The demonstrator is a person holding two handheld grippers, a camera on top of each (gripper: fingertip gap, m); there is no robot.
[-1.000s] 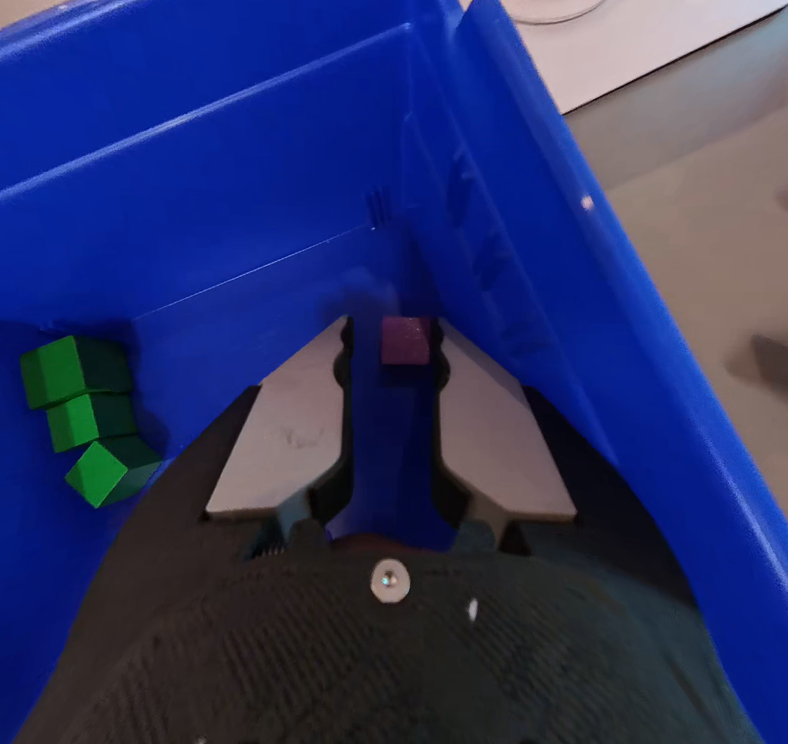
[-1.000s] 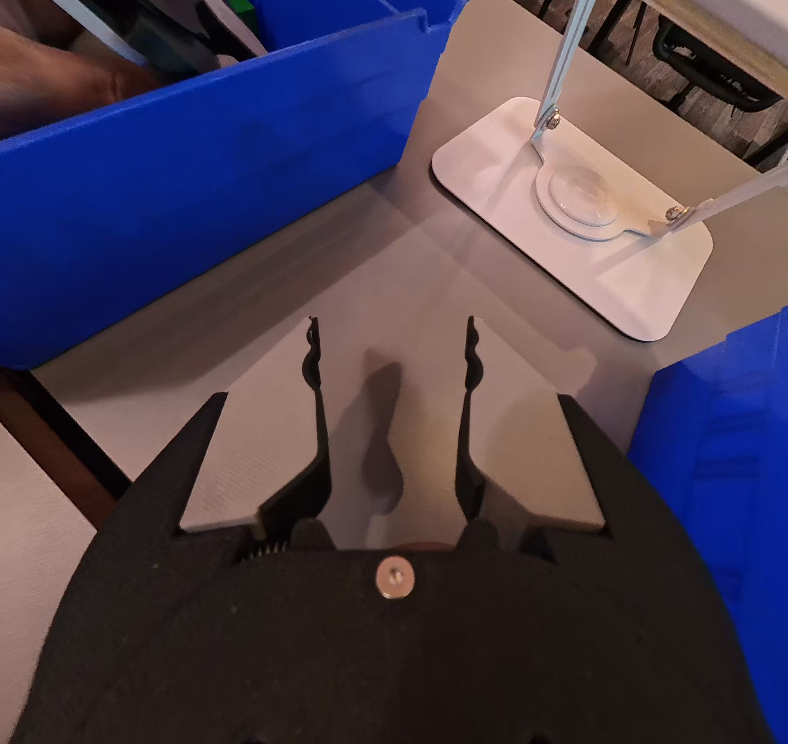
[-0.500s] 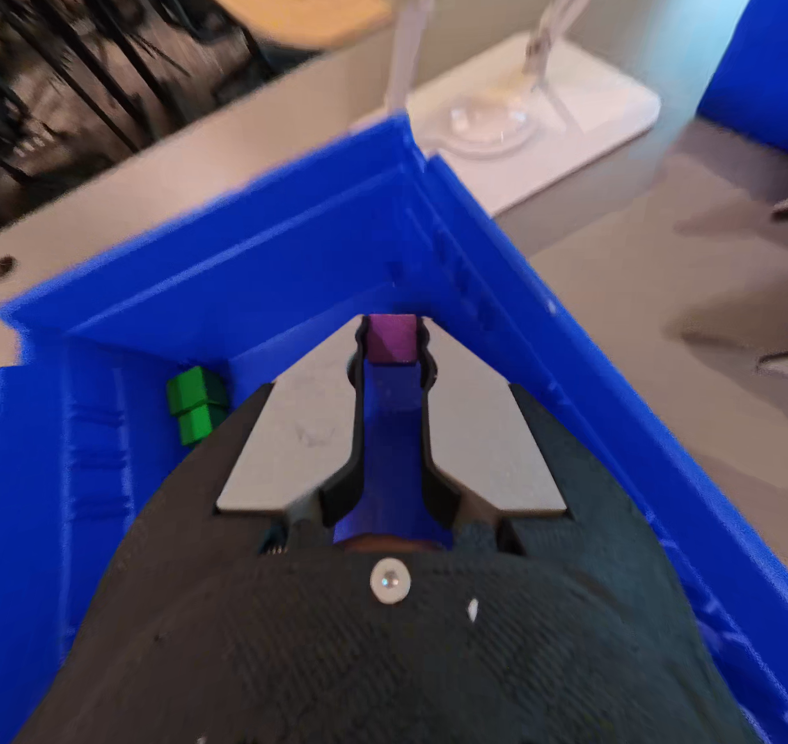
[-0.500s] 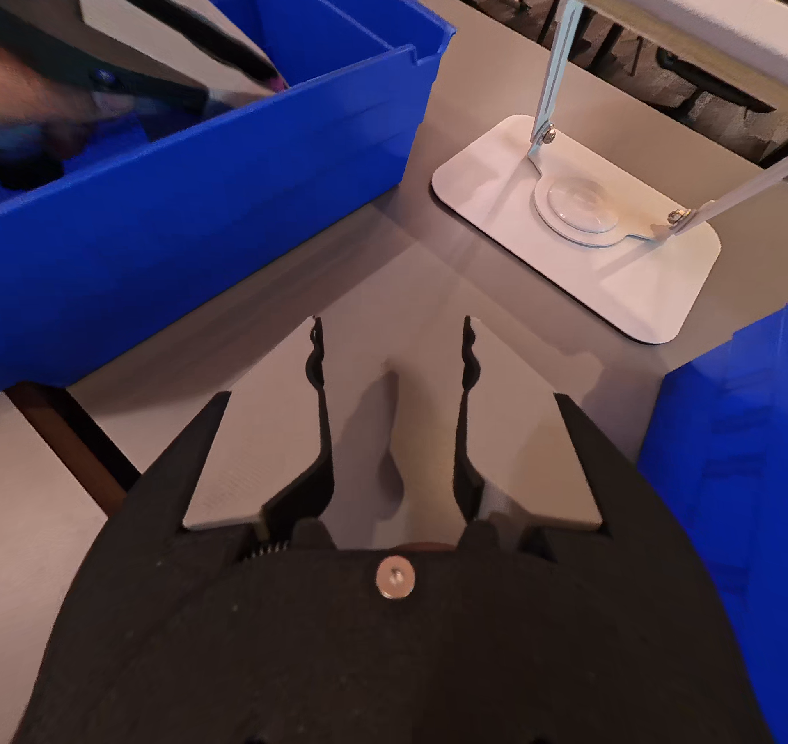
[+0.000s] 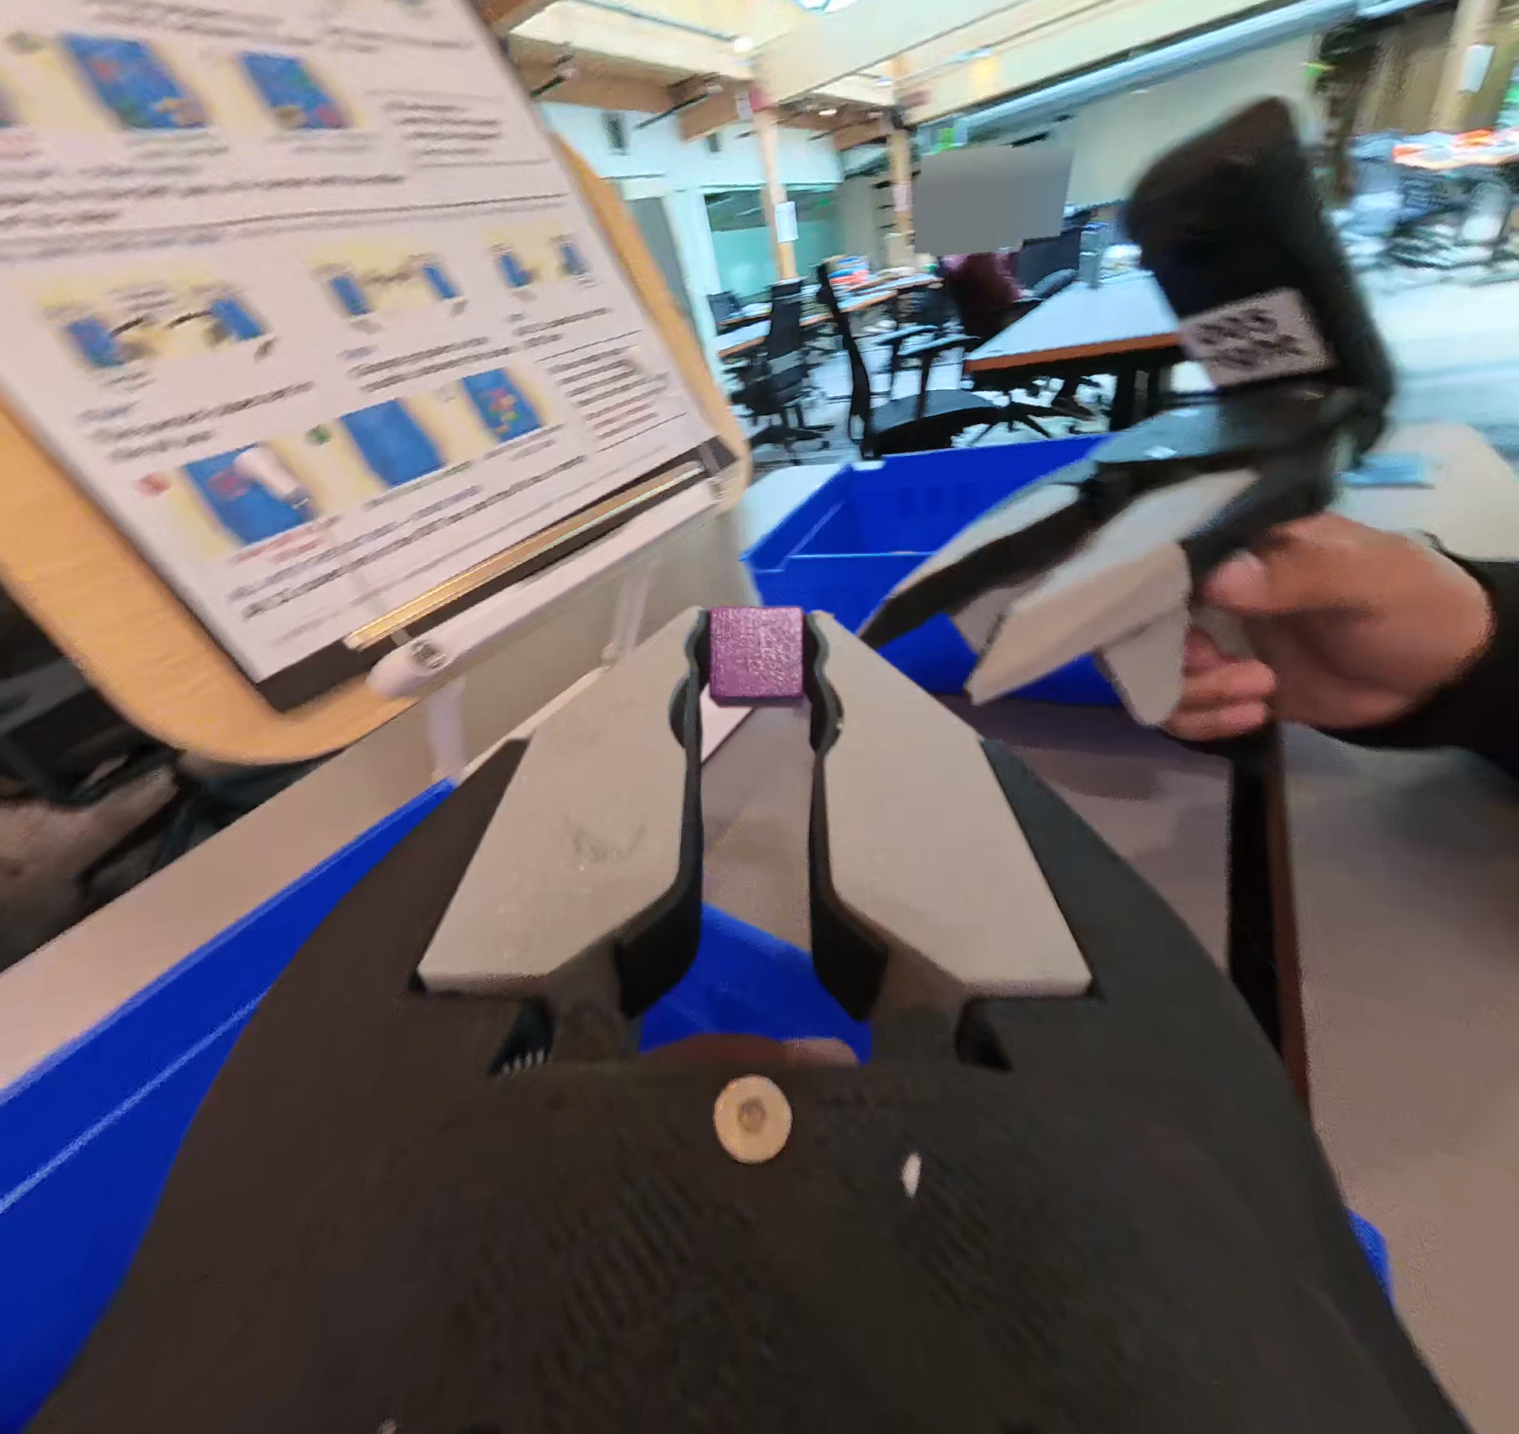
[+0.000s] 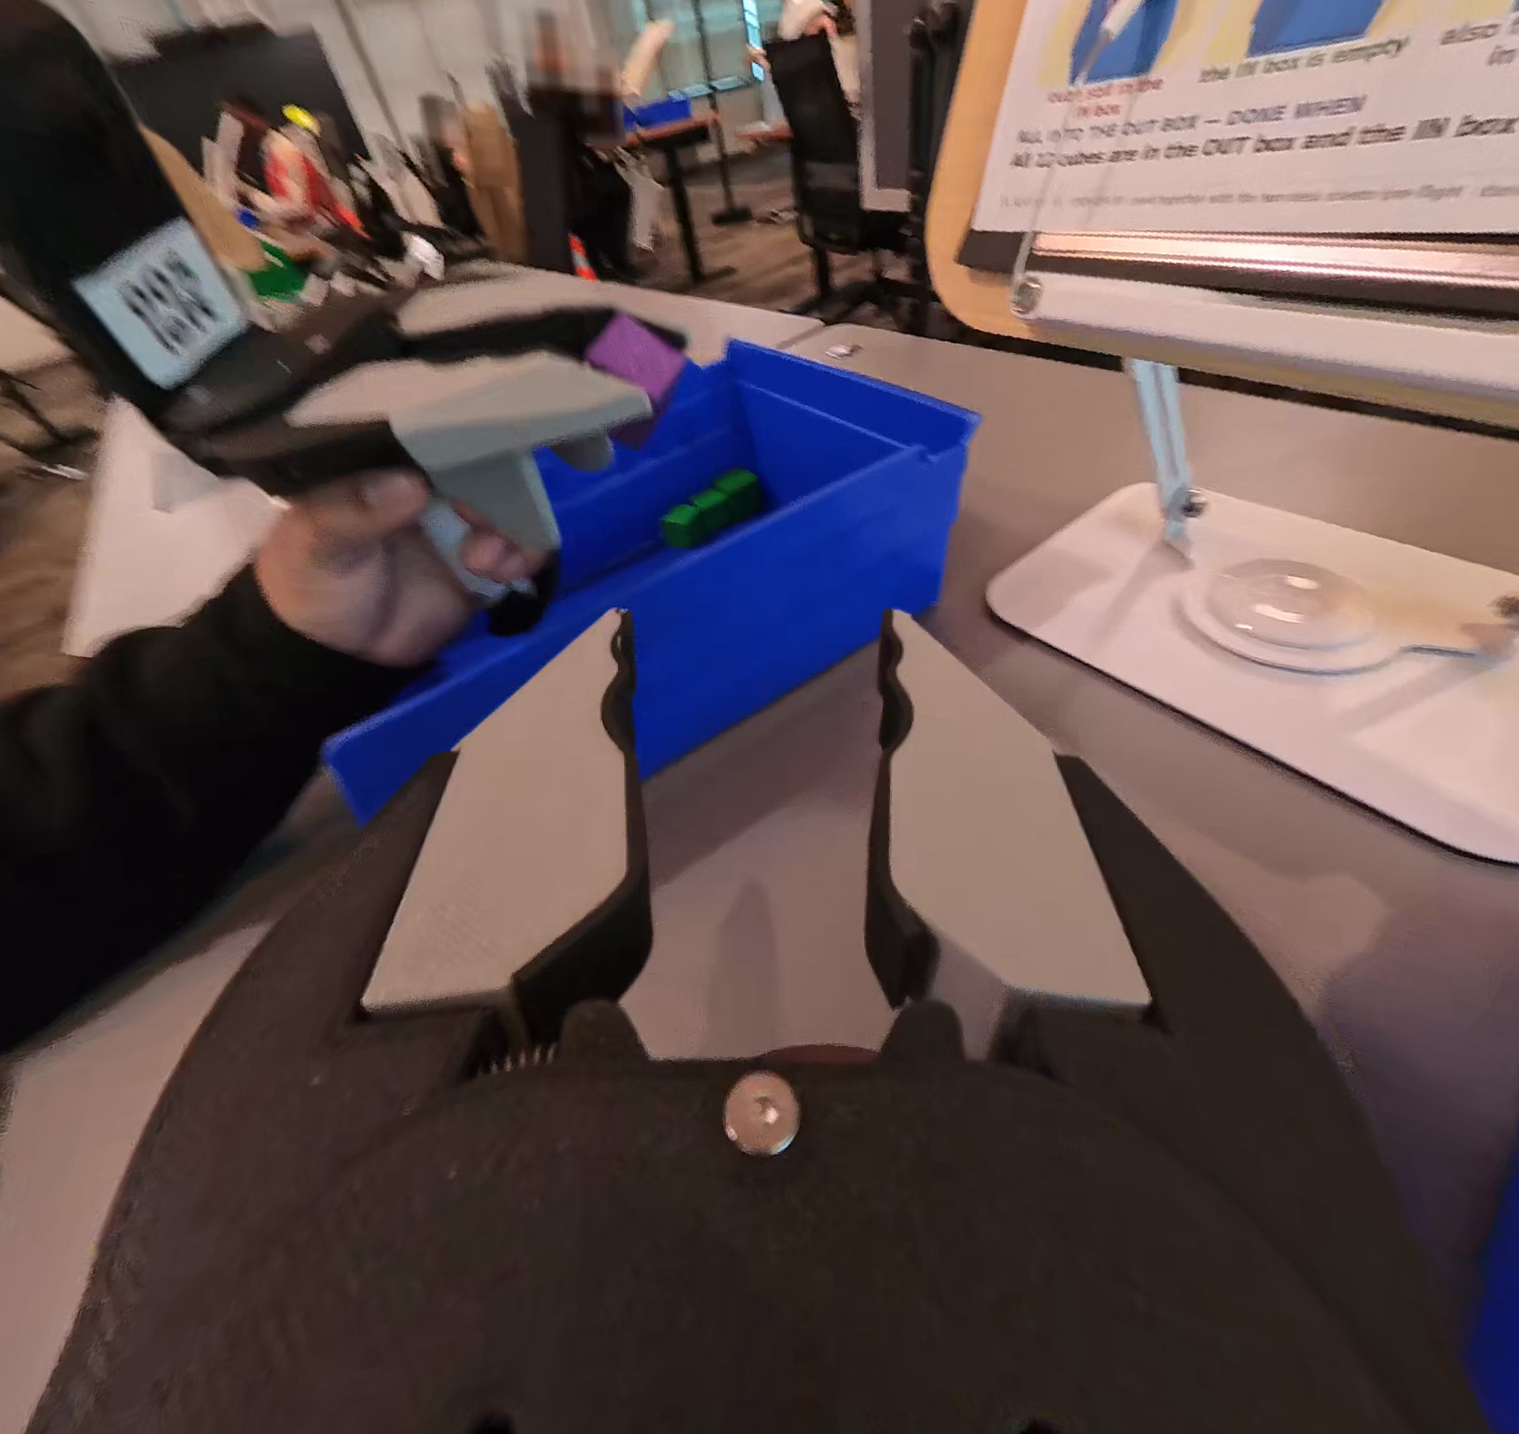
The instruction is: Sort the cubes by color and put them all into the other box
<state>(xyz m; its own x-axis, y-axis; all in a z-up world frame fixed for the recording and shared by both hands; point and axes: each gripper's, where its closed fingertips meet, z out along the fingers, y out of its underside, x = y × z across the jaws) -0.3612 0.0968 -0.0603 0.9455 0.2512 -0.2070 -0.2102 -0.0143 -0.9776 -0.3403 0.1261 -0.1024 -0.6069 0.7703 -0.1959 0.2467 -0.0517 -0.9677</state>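
My left gripper (image 5: pixel 756 638) is shut on a purple cube (image 5: pixel 754 667) and holds it up in the air above the rim of the near blue box (image 5: pixel 164 1008). The right wrist view shows the same cube (image 6: pixel 637 363) in the left gripper (image 6: pixel 657 387), over this blue box (image 6: pixel 781 597). Three green cubes (image 6: pixel 711 506) lie in a row inside that box. My right gripper (image 6: pixel 752 630) is open and empty above the grey table. It also shows in the left wrist view (image 5: pixel 925 659), held by a hand, in front of a second blue box (image 5: pixel 871 523).
An instruction board (image 5: pixel 271 260) on a wooden-edged stand leans over the table's far side. Its white base plate (image 6: pixel 1233 696) with a clear dome lies on the table between the boxes. Office chairs and desks stand in the room behind.
My left gripper has lifted out of the blue box with the purple cube and tilted up to level. My right gripper has also tilted up and stays open.
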